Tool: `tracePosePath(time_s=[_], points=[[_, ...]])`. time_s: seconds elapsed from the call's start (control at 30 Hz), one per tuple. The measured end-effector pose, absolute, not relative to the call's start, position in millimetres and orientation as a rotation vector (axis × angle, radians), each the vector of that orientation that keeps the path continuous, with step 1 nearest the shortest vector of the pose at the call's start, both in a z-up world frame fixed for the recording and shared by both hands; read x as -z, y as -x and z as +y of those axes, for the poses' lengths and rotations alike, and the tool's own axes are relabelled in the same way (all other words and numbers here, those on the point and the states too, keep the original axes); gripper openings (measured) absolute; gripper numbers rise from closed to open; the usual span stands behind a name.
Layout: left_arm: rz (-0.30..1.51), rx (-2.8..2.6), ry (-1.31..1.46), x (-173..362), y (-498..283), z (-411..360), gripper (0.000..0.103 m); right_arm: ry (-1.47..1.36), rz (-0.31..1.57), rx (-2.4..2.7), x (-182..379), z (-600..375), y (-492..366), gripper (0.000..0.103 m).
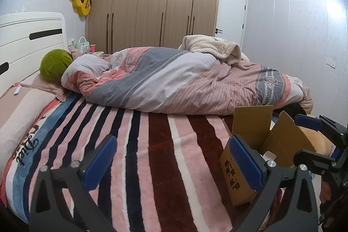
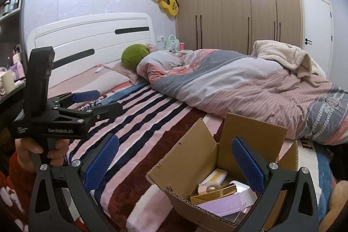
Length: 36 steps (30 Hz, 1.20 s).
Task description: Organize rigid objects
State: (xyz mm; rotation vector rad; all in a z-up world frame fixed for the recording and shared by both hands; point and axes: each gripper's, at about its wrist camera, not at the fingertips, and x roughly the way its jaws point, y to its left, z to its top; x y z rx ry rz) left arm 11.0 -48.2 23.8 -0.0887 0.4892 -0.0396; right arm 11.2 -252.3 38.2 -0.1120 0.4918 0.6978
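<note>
The open cardboard box [image 2: 195, 169] is sitting lower right on the striped blanket [image 2: 139, 136], directly under the right gripper [image 2: 175, 163], its jaws gaping wide, gripping nothing. Inside, a tape roll [image 2: 208, 187] and gold packet [image 2: 214, 194] are lying. The left gripper [image 1: 173, 163] is hovering spread wide, empty, box at its right finger.

Right gripper [image 2: 175, 158] gapes above cardboard box [image 2: 195, 158] on striped blanket [image 2: 141, 123].
</note>
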Motion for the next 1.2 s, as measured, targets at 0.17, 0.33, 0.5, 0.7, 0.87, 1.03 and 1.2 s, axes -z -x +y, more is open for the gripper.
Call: tracePosePath(time_s=[0.17, 0.33, 0.5, 0.7, 0.87, 1.03, 1.2], points=[[0.489, 0.038, 0.084, -24.1, -10.5, -48.1, 0.103, 0.119, 0.489, -0.7, -39.1, -251.2, -9.0, 0.103], [0.488, 0.04, 0.083, -25.5, -10.9, -47.6, 0.103, 0.128, 0.489, -0.696, -40.8, -249.1, -9.2, 0.103], [0.487, 0.04, 0.082, -25.9, -10.4, -47.5, 0.103, 0.127, 0.488, -0.695, -41.7, -249.5, -9.2, 0.103], [0.488, 0.039, 0.079, -25.6, -10.6, -48.2, 0.103, 0.128, 0.488, -0.694, -42.1, -249.7, -9.0, 0.103], [0.488, 0.04, 0.079, -26.6, -10.6, -47.0, 0.103, 0.123, 0.492, -0.694, -43.5, -251.8, -9.1, 0.103], [0.491, 0.038, 0.081, -27.4, -9.6, -43.4, 0.103, 0.124, 0.492, -0.692, -43.9, -251.8, -9.0, 0.103], [0.493, 0.038, 0.078, -27.6, -9.1, -41.4, 0.103, 0.123, 0.493, -0.692, -43.8, -251.4, -8.6, 0.103]])
